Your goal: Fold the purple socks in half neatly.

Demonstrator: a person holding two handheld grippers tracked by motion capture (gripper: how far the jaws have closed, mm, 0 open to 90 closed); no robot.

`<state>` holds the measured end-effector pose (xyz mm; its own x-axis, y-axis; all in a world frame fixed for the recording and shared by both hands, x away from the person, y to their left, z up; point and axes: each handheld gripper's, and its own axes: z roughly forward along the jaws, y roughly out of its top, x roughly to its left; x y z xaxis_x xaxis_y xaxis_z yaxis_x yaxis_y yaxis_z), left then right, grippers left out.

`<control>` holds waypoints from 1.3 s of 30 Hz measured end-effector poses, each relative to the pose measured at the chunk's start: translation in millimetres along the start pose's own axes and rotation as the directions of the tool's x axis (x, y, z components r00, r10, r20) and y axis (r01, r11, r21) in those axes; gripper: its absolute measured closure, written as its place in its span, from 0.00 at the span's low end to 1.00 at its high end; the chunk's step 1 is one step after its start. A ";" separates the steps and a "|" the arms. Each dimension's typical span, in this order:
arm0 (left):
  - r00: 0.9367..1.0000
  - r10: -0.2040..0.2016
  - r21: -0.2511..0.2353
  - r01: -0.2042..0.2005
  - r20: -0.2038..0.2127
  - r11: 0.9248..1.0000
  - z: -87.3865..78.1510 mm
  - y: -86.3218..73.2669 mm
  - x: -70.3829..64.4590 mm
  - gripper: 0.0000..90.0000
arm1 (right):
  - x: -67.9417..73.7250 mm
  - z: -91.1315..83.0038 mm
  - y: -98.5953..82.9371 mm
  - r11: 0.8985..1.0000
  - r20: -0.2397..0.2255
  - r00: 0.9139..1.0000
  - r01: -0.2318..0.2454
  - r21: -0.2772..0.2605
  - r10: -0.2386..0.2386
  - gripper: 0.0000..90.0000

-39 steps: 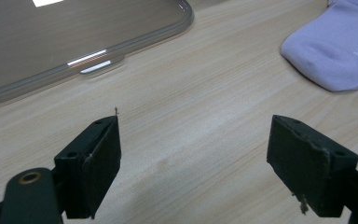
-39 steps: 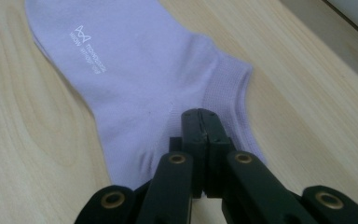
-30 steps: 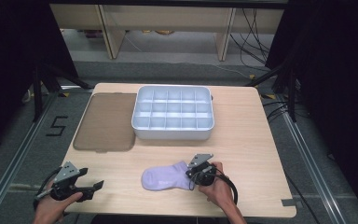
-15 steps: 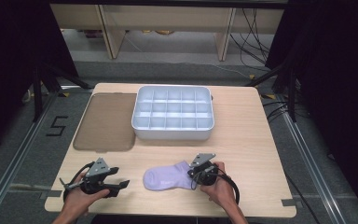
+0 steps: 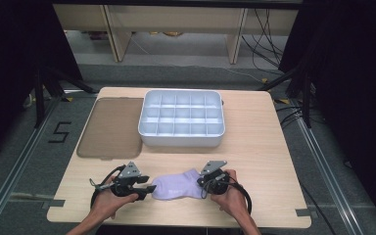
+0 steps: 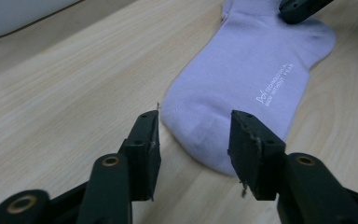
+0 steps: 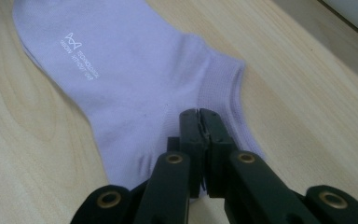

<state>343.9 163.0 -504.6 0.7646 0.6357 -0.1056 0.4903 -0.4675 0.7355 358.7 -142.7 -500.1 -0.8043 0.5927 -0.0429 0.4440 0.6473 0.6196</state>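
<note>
Behind sock (image 5: pixel 176 185): white tray (image 5: pixel 181 140), compartments bare. Left claw (image 6: pixel 193 133) wide; right claw (image 7: pixel 199 122) pinching sock.

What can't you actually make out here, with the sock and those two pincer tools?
- Sock: the white print is too small to read in the right gripper view.
- Right gripper: its shut jaws cover the fabric beneath them, so a pinch cannot be confirmed.
- Left gripper: jaws open at the toe end; contact cannot be judged.
- Tray: the high view is too coarse to check its compartments.
</note>
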 end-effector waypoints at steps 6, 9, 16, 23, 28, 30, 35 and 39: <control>1.000 0.002 0.014 -0.002 -0.013 1.000 10.2 3.5 -1.1 0.64 | -0.3 0.2 -0.4 1.000 0.001 1.000 0.004 -0.005 -0.004 0.98; 1.000 0.009 0.043 -0.009 -0.002 0.999 14.6 3.6 -1.7 0.69 | -0.3 0.2 -0.3 1.000 0.001 1.000 0.005 -0.004 -0.005 0.97; 0.998 -0.031 0.025 0.029 0.057 0.999 17.8 2.5 1.6 0.83 | 0.4 -1.0 0.2 1.000 0.003 1.000 0.002 0.012 -0.002 0.97; 0.991 -0.052 0.011 0.051 0.121 0.999 17.1 1.9 6.6 0.93 | 0.3 -0.8 0.3 1.000 -0.008 1.000 0.008 0.006 -0.008 0.96; 0.993 -0.039 0.013 0.038 0.115 0.999 14.6 2.7 5.3 0.94 | 5.4 -2.8 3.2 0.999 -0.005 1.000 0.007 -0.039 -0.008 0.96; 0.991 -0.022 0.004 0.021 0.130 1.000 11.2 5.2 5.1 0.94 | 9.4 -6.0 7.2 0.998 -0.038 0.999 0.016 -0.053 -0.018 0.97; 0.992 0.013 -0.015 -0.011 0.129 1.000 -1.7 11.7 3.3 0.94 | 30.8 1.2 19.5 0.997 -0.091 0.995 0.041 -0.071 -0.047 0.98; 0.990 0.019 -0.022 -0.016 0.139 1.000 -7.0 12.2 5.3 0.94 | 44.8 17.7 29.6 0.996 -0.121 0.989 0.084 -0.036 -0.088 0.99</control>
<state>351.0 165.0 -491.4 0.8244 0.5354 -0.1836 0.4687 -0.4638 0.7518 342.9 -88.6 -497.6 -0.8820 0.4713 -0.0016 0.3607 0.6772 0.6414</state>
